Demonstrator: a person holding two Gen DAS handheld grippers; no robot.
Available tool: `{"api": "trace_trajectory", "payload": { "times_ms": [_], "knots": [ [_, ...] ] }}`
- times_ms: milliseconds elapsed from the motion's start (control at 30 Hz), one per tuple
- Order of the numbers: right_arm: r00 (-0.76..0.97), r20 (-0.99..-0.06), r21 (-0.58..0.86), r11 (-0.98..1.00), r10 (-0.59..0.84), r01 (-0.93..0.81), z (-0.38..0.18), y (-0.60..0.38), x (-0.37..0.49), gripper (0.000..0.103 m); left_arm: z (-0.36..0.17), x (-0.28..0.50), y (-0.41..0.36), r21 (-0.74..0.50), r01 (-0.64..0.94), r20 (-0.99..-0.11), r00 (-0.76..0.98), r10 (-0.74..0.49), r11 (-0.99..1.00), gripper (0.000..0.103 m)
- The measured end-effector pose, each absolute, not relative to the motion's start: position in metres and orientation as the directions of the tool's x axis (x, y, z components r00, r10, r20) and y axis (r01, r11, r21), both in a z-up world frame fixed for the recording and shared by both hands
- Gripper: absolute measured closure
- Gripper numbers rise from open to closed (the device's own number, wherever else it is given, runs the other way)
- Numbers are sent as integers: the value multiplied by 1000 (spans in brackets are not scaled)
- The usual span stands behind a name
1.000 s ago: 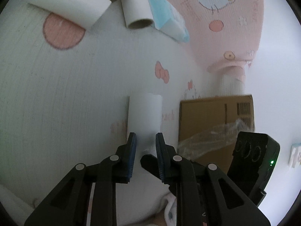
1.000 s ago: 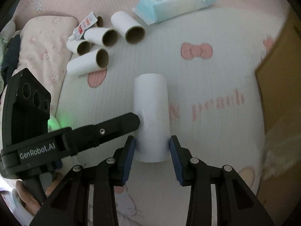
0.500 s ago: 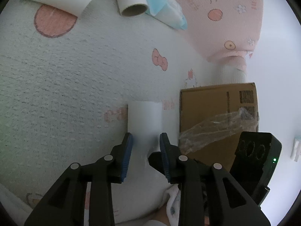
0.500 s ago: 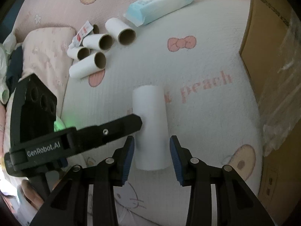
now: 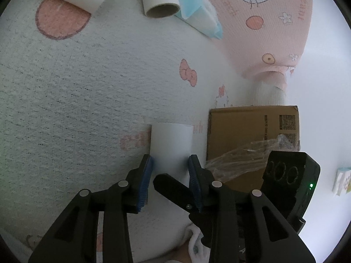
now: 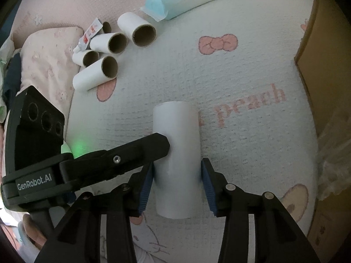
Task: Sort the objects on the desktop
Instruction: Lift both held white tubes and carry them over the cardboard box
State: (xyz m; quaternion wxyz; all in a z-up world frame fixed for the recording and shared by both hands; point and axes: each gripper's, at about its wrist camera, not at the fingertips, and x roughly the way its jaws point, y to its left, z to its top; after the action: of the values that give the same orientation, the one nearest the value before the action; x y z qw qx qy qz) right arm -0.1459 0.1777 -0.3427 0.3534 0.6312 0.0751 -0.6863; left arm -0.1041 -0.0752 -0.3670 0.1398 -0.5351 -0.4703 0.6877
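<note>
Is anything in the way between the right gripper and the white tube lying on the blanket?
Nothing blocks it. The white tube already lies between the right gripper's blue fingers, which have just been opening. The left gripper reaches the same tube from the side.

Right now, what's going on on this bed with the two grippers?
A person holds two grippers around one white paper tube lying on the printed blanket. The left gripper and the right gripper both straddle it, and their jaws have just been opening. More tubes lie behind.
</note>
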Motion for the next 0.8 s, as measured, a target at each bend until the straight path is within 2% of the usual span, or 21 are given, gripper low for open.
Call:
{"api": "trace_trajectory", "payload": {
  "times_ms": [367, 800],
  "knots": [
    [-14, -876, 370, -688, -483, 624, -294, 181, -123, 63, -319, -97, -75, -824, 244, -564, -440, 699, -511, 60],
    [-66, -796, 418, -625, -602, 660, -229, 209, -121, 63, -236, -99, -51, -752, 112, -619, -457, 639, -649, 58]
  ]
}}
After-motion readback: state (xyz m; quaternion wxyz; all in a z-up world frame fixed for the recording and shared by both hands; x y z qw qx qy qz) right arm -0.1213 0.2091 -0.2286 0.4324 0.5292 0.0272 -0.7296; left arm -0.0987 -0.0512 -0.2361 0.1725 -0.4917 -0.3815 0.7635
